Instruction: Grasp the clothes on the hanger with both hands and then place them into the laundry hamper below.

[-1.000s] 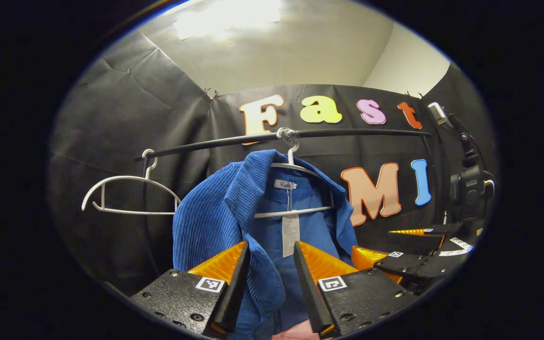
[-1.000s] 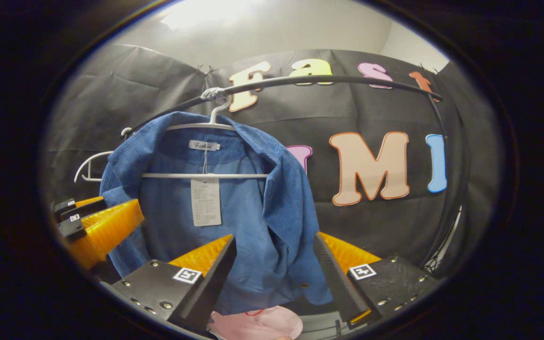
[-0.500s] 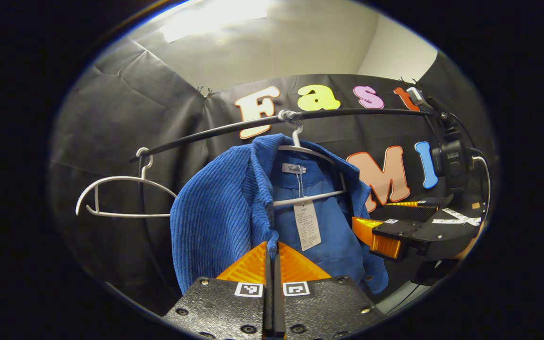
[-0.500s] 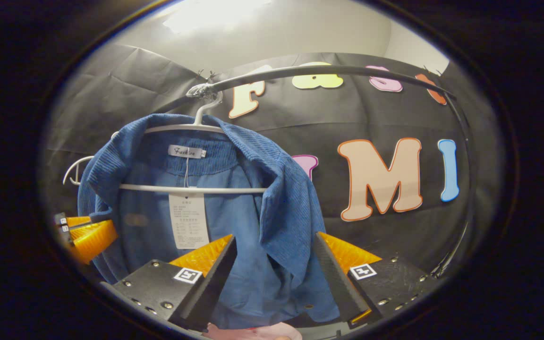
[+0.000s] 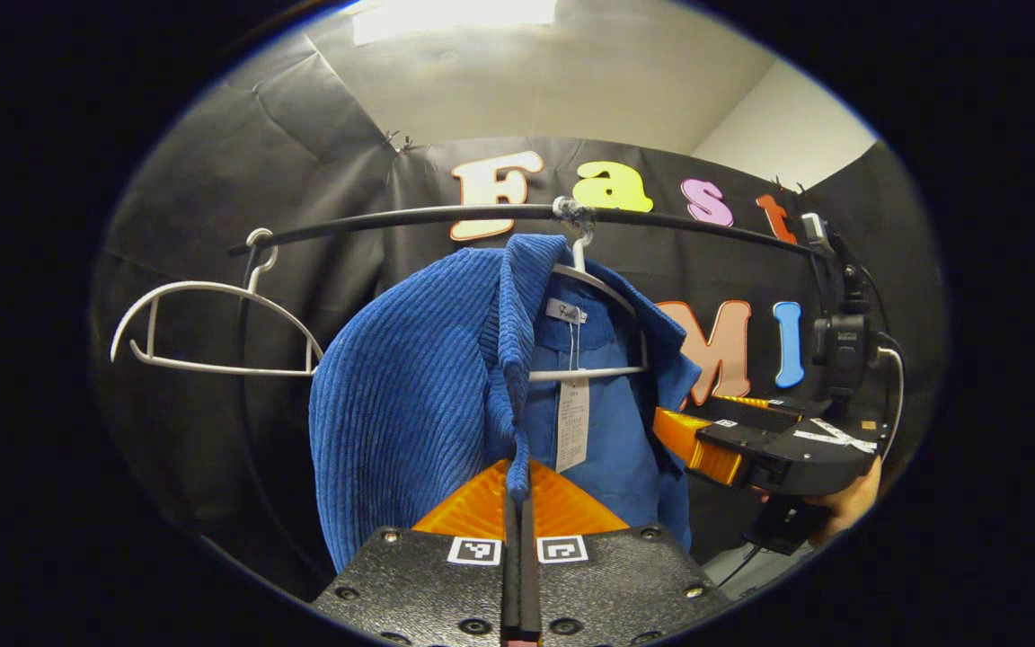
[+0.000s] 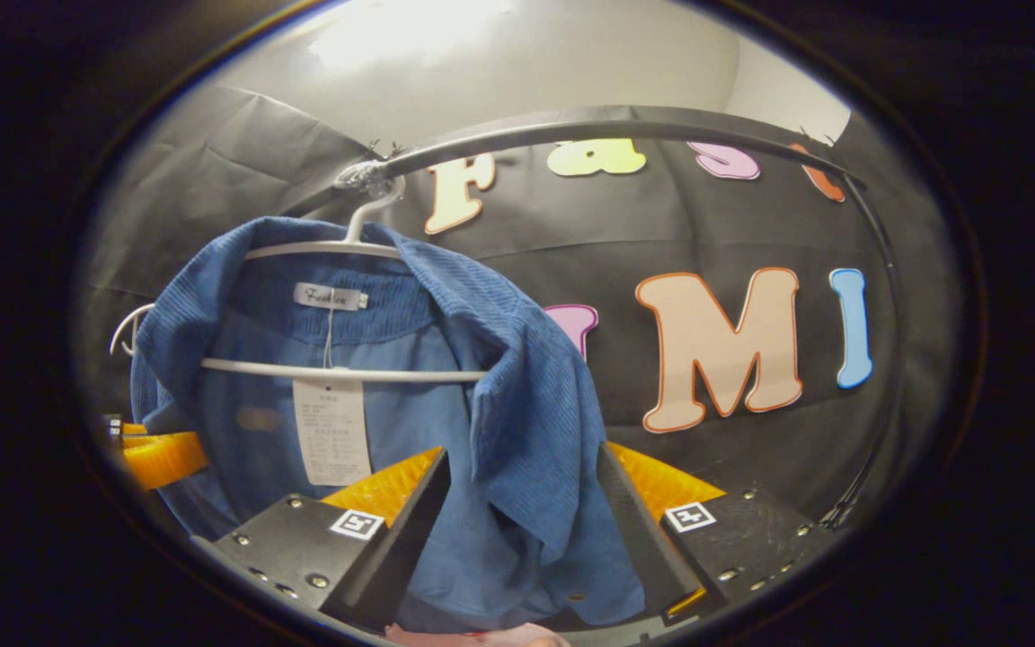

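A blue corduroy jacket (image 5: 410, 395) hangs on a white hanger (image 5: 598, 288) from a black rail (image 5: 410, 217). My left gripper (image 5: 517, 481) is shut on the jacket's front edge, just below the collar. In the right gripper view the same jacket (image 6: 517, 395) hangs open with a paper tag (image 6: 331, 431) inside. My right gripper (image 6: 522, 467) stands open, and the jacket's other front panel hangs between its fingers without being pinched. That right gripper (image 5: 751, 449) also appears at the right of the left gripper view, held by a hand (image 5: 850, 503).
An empty white hanger (image 5: 203, 323) hangs on the rail to the left of the jacket. A black camera on a mount (image 5: 841, 341) stands at the rail's right end. Something pink (image 6: 473, 636) lies below the jacket. The rail's upright (image 6: 877, 359) curves down at the right.
My left gripper shut on the jacket's front edge about half a second ago and still holds it. My right gripper has moved forward, so the other front panel now hangs between its fingers.
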Demonstrator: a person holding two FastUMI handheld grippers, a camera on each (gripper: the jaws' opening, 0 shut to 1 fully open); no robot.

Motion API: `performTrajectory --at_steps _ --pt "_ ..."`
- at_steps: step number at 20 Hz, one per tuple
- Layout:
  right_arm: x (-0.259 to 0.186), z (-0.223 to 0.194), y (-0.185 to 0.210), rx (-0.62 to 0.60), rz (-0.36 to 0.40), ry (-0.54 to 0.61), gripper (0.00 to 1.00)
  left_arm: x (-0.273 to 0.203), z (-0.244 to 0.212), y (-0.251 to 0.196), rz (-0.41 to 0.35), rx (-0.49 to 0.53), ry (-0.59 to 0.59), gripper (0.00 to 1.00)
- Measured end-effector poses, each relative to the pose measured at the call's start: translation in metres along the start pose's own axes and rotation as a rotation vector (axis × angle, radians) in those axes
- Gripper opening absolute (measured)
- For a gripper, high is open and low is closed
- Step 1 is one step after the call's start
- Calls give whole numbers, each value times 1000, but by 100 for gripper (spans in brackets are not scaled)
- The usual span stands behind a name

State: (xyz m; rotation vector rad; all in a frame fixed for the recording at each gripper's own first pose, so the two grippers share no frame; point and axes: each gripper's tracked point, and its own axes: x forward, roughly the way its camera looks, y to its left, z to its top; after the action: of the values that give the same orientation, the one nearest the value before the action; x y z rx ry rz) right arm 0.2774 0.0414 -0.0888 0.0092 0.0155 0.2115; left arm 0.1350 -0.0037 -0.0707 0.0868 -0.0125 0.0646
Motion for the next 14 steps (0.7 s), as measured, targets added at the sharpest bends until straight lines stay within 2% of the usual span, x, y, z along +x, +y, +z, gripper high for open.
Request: performTrajectory --at_steps 1,2,4,6,7,10,11,12,13,14 --pt "5 5 1 -1 3 -7 98 -6 5 -3 -25 -4 0 0" --pt "9 6 -1 0 -9 0 97 -13 11 -7 -50 -12 -7 0" --pt "21 8 -3 38 -20 17 98 -29 16 -25 -162 -60 25 0" --pt "26 3 -9 77 -56 55 47 -51 24 -37 -279 -112 62 0" --pt "29 -6 -10 75 -53 87 22 -59 33 -31 -304 -127 53 0" --pt "35 -24 -28 71 -98 107 23 -59 35 -7 -281 -115 48 0" --pt "38 -28 -32 82 -111 103 27 -61 31 -5 -281 -108 68 0" --pt "37 -30 -32 98 -104 108 24 -62 30 -3 -286 -115 83 0" --pt "38 -32 -34 107 -100 105 36 -61 30 -2 -295 -123 90 0" --pt "40 -38 -37 113 -109 112 44 -62 31 1 -299 -130 98 0"
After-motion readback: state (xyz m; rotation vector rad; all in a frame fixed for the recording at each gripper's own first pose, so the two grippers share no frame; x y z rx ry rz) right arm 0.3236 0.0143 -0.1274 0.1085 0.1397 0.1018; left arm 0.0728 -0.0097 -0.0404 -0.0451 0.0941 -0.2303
